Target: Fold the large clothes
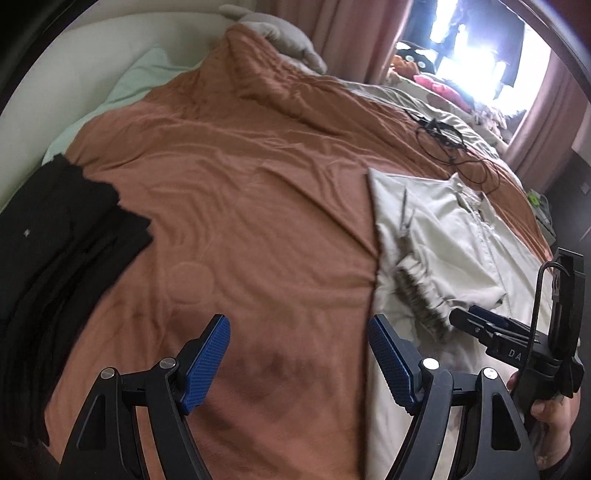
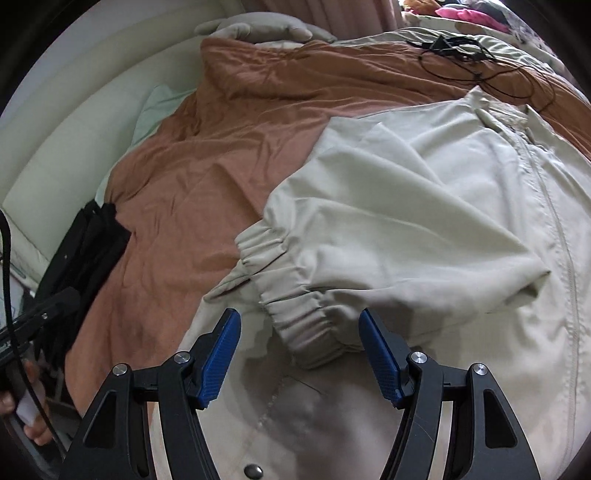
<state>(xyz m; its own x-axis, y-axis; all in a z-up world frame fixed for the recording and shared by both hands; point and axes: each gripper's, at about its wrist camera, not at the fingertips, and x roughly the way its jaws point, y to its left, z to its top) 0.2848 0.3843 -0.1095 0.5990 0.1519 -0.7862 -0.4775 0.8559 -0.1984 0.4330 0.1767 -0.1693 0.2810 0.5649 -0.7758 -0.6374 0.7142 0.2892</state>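
Observation:
A large beige zip jacket (image 2: 424, 206) lies on a bed with a rust-brown cover (image 1: 240, 192). One sleeve is folded across its front, its elastic cuff (image 2: 295, 314) lying just ahead of my right gripper (image 2: 299, 354), which is open and empty above the jacket. In the left wrist view the jacket (image 1: 443, 236) lies to the right. My left gripper (image 1: 299, 362) is open and empty over the brown cover, its right finger at the jacket's left edge. The right gripper (image 1: 465, 321) also shows there at the far right, above the jacket.
A stack of folded black clothes (image 1: 62, 236) lies at the bed's left edge, also in the right wrist view (image 2: 85, 243). Black cables (image 1: 450, 140) lie on the bed beyond the jacket. A grey pillow (image 1: 284, 40), a mint sheet (image 1: 140, 77) and pink curtains (image 1: 354, 33) are at the back.

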